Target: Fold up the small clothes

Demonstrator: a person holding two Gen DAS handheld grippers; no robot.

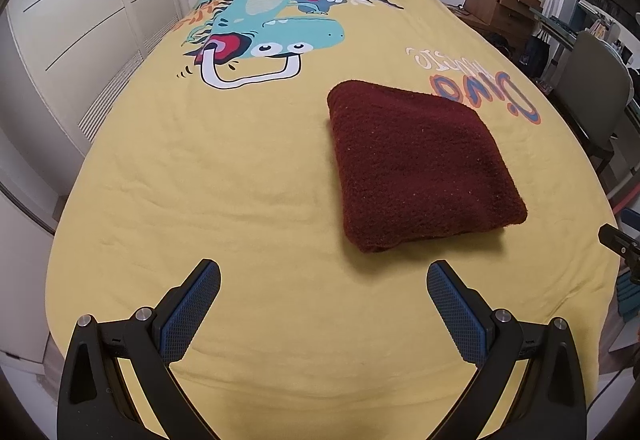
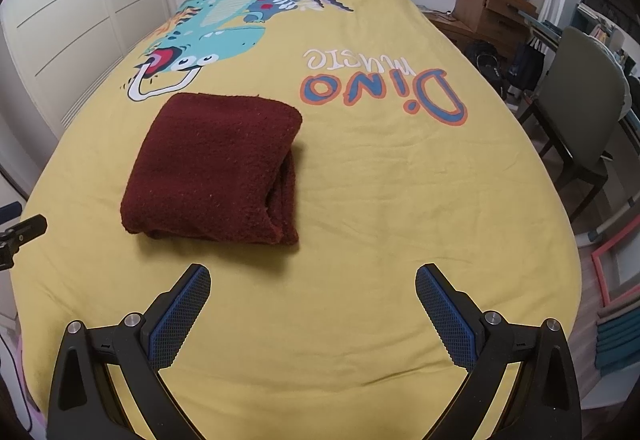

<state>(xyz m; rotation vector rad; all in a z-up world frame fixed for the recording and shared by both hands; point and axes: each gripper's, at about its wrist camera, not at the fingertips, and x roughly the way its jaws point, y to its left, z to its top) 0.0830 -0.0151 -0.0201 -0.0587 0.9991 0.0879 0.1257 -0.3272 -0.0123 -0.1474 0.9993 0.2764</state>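
Hand-held gripper jaws (both left [image 1: 323, 272] and right [image 2: 313, 276]) are held spread and empty, so the folded maroon cloth [image 1: 420, 164] could be snagged and unfolded if brushed.

The red garment [image 1: 420, 164] is folded into a thick block, so its kind and inner layers cannot be told. It covers part of the yellow bedspread [image 2: 380, 200]. Each gripper shows in the other's view only as a dark tip at the frame edge. The clutter on the desk [image 1: 500, 0] is too small to identify.
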